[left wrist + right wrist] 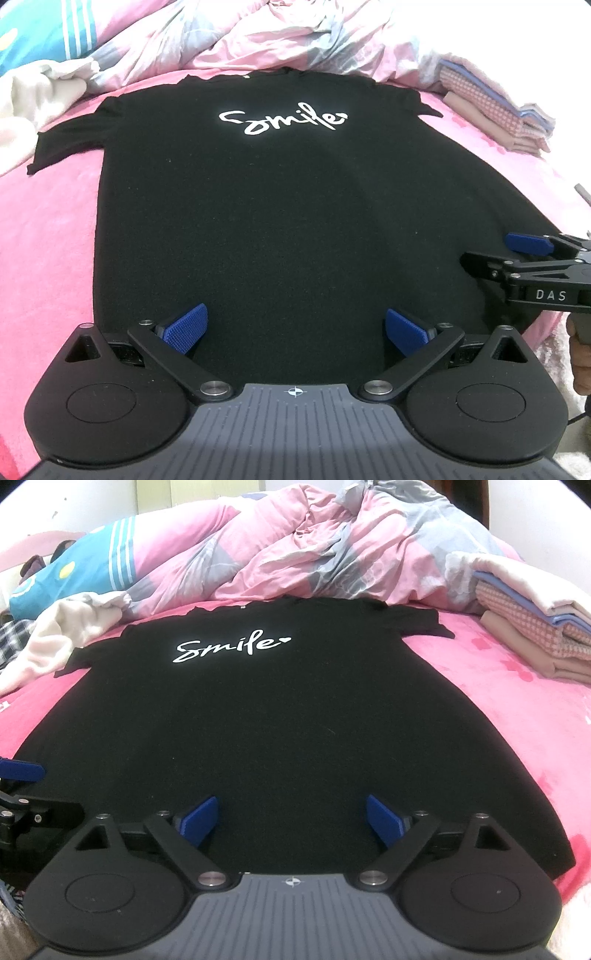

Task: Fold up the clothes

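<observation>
A black T-shirt (258, 206) with white "Smile" lettering (282, 120) lies flat and face up on a pink bed cover, its collar at the far end. The left gripper (295, 326) hovers open over the shirt's near hem, nothing between its blue pads. In the right wrist view the same T-shirt (266, 716) spreads ahead, and the right gripper (291, 818) is open above the hem near the shirt's right side. The right gripper (509, 251) also shows at the right edge of the left wrist view, and the left gripper's blue pad (20, 770) shows at the left edge of the right wrist view.
A crumpled pink and grey duvet (332, 546) lies beyond the collar. A stack of folded clothes (532, 635) sits at the far right. A cream garment (62, 635) and a blue striped pillow (74, 576) lie at the far left. The pink bed cover (48, 236) surrounds the shirt.
</observation>
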Motion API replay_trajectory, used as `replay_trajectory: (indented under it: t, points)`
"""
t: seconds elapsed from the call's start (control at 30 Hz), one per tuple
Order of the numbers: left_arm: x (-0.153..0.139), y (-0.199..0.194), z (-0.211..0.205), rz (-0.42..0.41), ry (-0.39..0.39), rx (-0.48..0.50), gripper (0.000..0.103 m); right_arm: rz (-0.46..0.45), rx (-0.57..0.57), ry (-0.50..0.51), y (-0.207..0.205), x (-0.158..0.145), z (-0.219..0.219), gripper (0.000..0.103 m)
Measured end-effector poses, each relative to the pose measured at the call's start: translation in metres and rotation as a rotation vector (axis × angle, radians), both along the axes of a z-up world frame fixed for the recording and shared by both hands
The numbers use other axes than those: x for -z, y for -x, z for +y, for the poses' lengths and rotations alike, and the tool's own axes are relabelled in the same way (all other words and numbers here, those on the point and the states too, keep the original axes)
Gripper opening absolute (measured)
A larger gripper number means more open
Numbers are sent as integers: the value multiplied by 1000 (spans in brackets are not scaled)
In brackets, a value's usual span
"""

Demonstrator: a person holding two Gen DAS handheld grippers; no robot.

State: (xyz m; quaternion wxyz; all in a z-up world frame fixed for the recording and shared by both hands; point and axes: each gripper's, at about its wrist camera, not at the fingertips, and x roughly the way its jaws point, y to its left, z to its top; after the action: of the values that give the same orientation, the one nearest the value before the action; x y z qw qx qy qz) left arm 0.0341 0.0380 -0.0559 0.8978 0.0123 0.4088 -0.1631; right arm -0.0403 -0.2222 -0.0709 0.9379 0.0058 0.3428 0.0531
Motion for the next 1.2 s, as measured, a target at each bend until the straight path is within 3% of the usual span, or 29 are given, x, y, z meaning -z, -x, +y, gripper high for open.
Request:
replay_trajectory:
  t: [0.27, 0.4, 0.67, 0.77, 1.0, 1.2]
  points:
    - [0, 0, 2, -6, 0, 11, 103, -26, -17, -72, -4, -20, -7, 88]
    - [1, 1, 4, -9, 5, 13, 103, -55, -75, -52, -29, -28, 0, 88]
    - [4, 13, 4, -65, 22, -35, 103, -20, -213, -54, -87, -7, 28, 86]
    - [3, 12, 1, -58, 8, -46, 103, -29, -239, -44, -92, 4, 32, 89]
    - [4, 12, -8, -56, -21, -103, 103, -45, -265, -147, -90, 6, 14, 90]
    - [3, 11, -18, -48, -73, -152, 103, 11, -287, -146, -100, 0, 18, 97]
